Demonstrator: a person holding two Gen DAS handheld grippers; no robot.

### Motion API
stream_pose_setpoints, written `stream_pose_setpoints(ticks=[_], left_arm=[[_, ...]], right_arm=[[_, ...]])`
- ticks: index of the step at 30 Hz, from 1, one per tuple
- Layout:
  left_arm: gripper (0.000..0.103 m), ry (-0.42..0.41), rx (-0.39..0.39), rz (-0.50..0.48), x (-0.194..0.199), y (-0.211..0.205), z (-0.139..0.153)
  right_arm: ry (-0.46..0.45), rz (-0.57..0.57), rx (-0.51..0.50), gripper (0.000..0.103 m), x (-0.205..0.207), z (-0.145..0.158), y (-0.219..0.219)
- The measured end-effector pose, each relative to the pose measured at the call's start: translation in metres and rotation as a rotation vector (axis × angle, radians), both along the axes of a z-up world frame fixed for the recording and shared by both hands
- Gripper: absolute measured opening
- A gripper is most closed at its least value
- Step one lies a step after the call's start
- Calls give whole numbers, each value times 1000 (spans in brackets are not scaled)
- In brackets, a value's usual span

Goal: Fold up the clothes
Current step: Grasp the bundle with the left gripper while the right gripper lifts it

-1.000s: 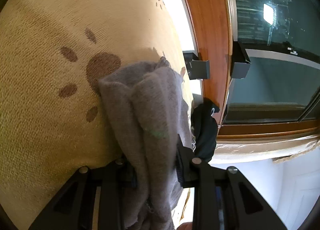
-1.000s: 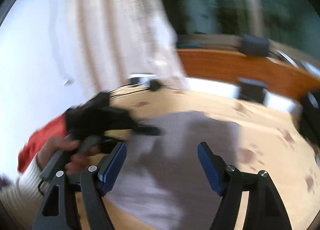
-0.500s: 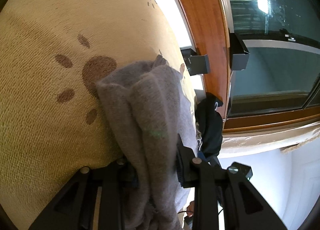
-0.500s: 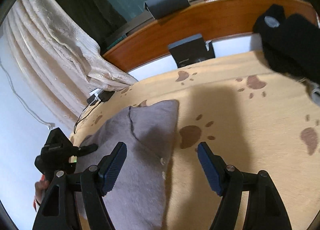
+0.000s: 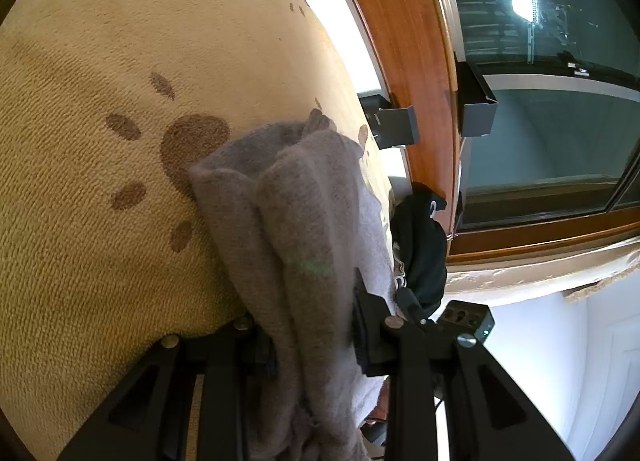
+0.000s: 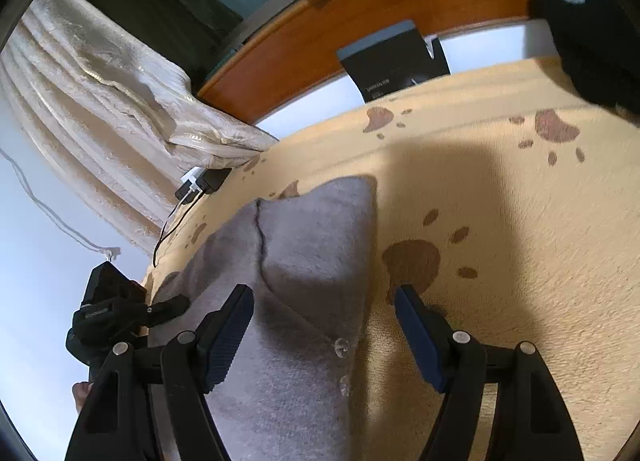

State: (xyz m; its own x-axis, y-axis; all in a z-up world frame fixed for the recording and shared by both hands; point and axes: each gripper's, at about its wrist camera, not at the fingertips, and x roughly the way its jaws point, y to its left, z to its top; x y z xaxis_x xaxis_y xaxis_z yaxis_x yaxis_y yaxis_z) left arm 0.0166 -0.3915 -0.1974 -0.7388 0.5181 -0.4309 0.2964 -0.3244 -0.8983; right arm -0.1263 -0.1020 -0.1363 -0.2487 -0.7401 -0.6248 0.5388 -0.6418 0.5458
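A grey knit garment [image 5: 304, 221] with clear buttons lies on a beige blanket with brown paw prints [image 5: 100, 141]. My left gripper [image 5: 316, 325] is shut on a bunched edge of it, the cloth rising in folds between the fingers. In the right wrist view the same grey garment [image 6: 312, 261] spreads flat with one corner pointing away. My right gripper [image 6: 324, 325] hovers open just above it, its blue-padded fingers astride the buttoned edge. The left gripper [image 6: 168, 307] appears there at the garment's left edge, with a hand below it.
A black garment [image 5: 420, 249] lies beyond the grey one, near a wooden headboard [image 6: 360, 25] and dark window. A black box [image 6: 394, 61] leans at the blanket's far edge. A cream curtain [image 6: 100, 101] hangs left, with a plug and cable [image 6: 200, 185] beside it.
My right gripper swung round and came down close over the grey garment, still open. My left gripper kept its hold and barely shifted.
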Motion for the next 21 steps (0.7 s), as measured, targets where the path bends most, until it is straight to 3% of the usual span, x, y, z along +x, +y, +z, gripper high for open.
stream_pose_setpoints(ticks=[4, 5, 6, 9, 14, 21], left_arm=[[32, 2, -1, -4, 0, 0, 0], [32, 3, -1, -4, 0, 0, 0], [32, 4, 0, -5, 0, 0, 0], [32, 7, 4, -9, 0, -1, 0], [32, 8, 0, -14, 0, -1, 0], [32, 10, 0, -17, 0, -1, 0]], right_arm=[[-24, 20, -16, 70, -2, -5, -3], [-40, 40, -23, 56, -2, -7, -6], [-56, 61, -30, 48, -2, -9, -9], [-52, 77, -31, 46, 0, -10, -13], [-137, 53, -97, 46, -11, -17, -4], [-117, 65, -82, 47, -8, -15, -5]])
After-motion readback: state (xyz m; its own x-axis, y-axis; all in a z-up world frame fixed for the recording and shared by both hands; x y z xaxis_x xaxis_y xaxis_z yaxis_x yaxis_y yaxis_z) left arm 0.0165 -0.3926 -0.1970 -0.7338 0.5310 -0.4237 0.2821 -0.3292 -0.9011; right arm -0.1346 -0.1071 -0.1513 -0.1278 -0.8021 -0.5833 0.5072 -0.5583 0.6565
